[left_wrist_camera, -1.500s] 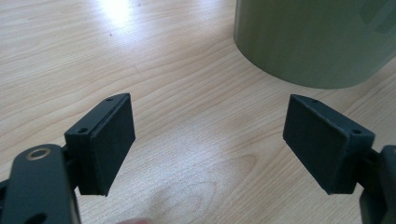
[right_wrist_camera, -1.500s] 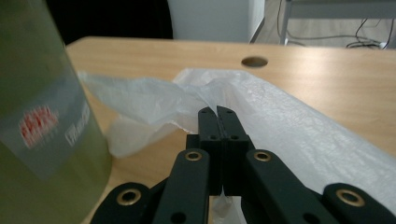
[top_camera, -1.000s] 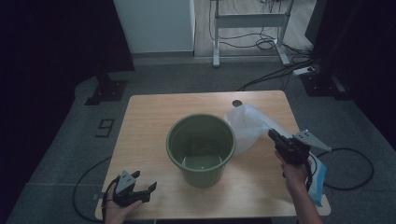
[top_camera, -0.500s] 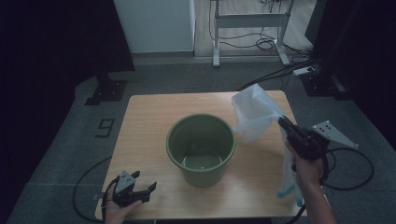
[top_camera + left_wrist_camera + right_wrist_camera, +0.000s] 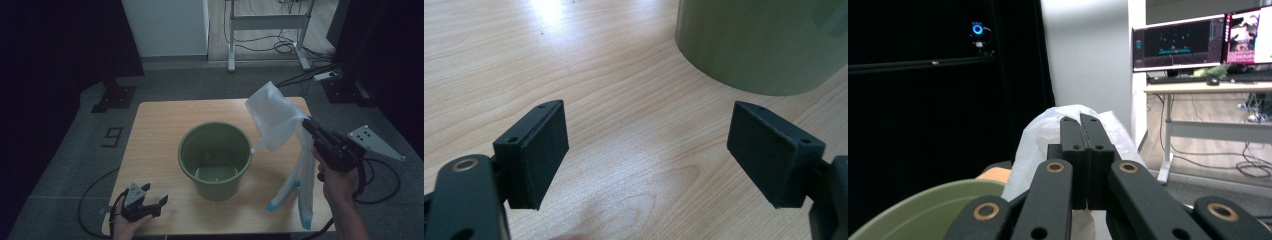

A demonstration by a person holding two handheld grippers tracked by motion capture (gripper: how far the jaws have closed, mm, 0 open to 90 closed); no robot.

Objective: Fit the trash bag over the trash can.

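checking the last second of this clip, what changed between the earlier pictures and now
The right gripper, shut on the white plastic bag, has lifted it up off the table, so the bag now hangs beside the green bucket. The left gripper stayed open at the near table edge; the bucket did not move.

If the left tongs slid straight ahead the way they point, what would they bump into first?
Probably the green bucket. The left tongs sit open, low over the wooden table, and the bucket's wall stands ahead, a bit to the right, so they might just graze it.
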